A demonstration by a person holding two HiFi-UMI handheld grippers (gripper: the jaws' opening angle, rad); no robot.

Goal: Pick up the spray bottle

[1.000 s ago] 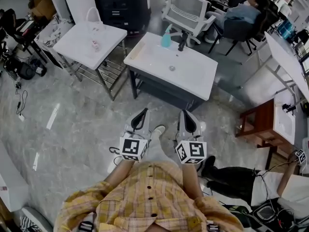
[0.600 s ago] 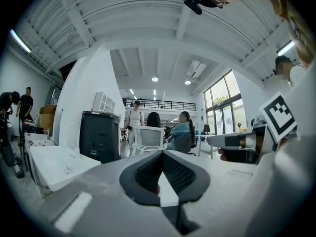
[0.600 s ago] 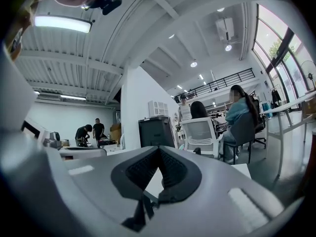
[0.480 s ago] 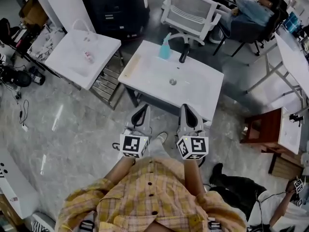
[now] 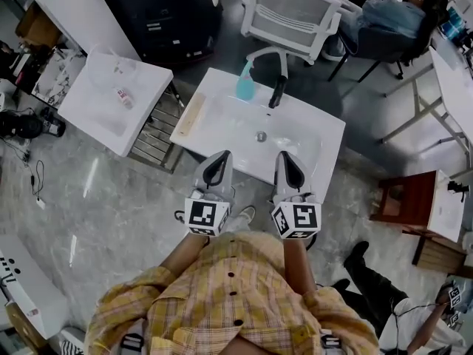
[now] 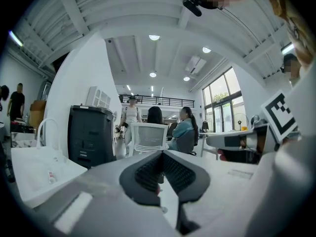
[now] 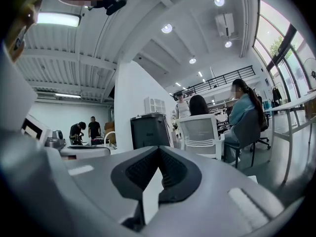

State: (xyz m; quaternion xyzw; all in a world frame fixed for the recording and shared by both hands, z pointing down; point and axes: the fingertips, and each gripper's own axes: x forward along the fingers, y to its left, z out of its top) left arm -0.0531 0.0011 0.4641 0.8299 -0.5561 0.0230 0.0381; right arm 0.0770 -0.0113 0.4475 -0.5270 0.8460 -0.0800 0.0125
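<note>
Head view puts a second white sink (image 5: 111, 113) at the far left, with a small bottle (image 5: 123, 95) lying in it, well apart from your grippers. To its right, directly ahead of you, stands the main white sink top (image 5: 310, 135). A pale wooden strip (image 5: 191, 115) lies along its left edge. The spray bottle (image 5: 244, 86), a blue-green one, stands upright at the far edge of the sink top, left of centre. It is just beside the black faucet (image 5: 277, 92) on its right, and you cannot tell whether the two touch. The drain (image 5: 260, 135) sits in the middle of the basin, nearer to you than both.

Your left gripper (image 5: 220, 157) reaches over the near edge of the sink top, left of the drain and well short of the bottle. Left gripper view shows its jaws closed together with nothing between them. Your right gripper (image 5: 285, 157) hangs parallel beside it over the same near edge, right of the drain. Right gripper view shows those jaws pressed together too, and empty.

Beyond the far edge stands a white mesh office chair (image 5: 292, 13), and to its right a person (image 5: 384, 17) sits in a dark chair. A brown wooden table (image 5: 403, 198) stands at the right, apart from the sink top.
</note>
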